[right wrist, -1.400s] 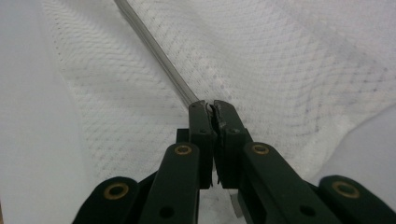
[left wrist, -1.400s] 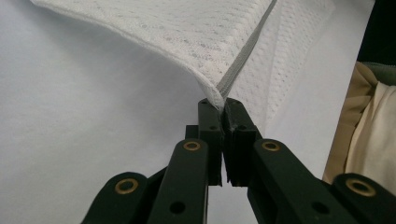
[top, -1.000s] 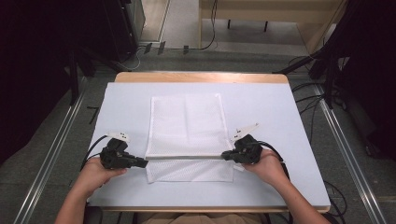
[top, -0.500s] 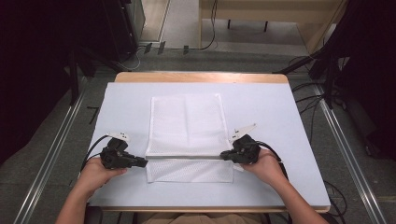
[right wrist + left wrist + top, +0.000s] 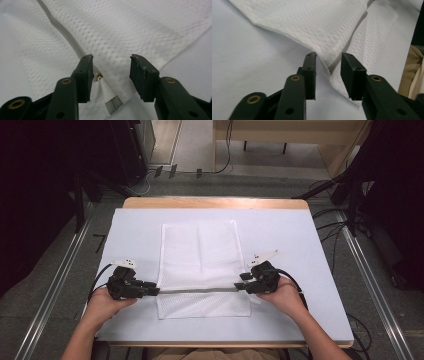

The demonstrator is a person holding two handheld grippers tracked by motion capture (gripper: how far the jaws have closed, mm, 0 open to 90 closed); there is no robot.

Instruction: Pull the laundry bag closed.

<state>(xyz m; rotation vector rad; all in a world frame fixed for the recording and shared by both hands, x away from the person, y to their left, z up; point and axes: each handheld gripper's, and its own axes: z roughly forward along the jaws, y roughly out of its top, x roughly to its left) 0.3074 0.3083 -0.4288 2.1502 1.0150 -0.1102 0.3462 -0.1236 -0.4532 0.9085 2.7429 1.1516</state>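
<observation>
Scene: a person sits at the near edge of a pale blue worktop, holding a tool in each hand, seen from above.
Main thing: a white mesh laundry bag lies flat in the middle of the worktop, long side running near to far, with a grey zipper band crossing it from left to right close to its near end.
Left tool: the left tool sits at the bag's left edge, at the end of the zipper band. Its jaws have just been opening and now stand apart; the left gripper view shows the cloth edge and zipper end between them, with neither pad pressing on it.
Right tool: the right tool sits at the bag's right edge, level with the other. Its jaws have also just been opening; the right gripper view shows the small brass zipper pull just beside one pad, no longer pinched.
Done, as judged: the bag looks spread smooth and both ends of the zipper line are let go, so the laying-out step seems finished.
Left, as judged: drawing both hands clear; any folding is not yet begun.
</observation>
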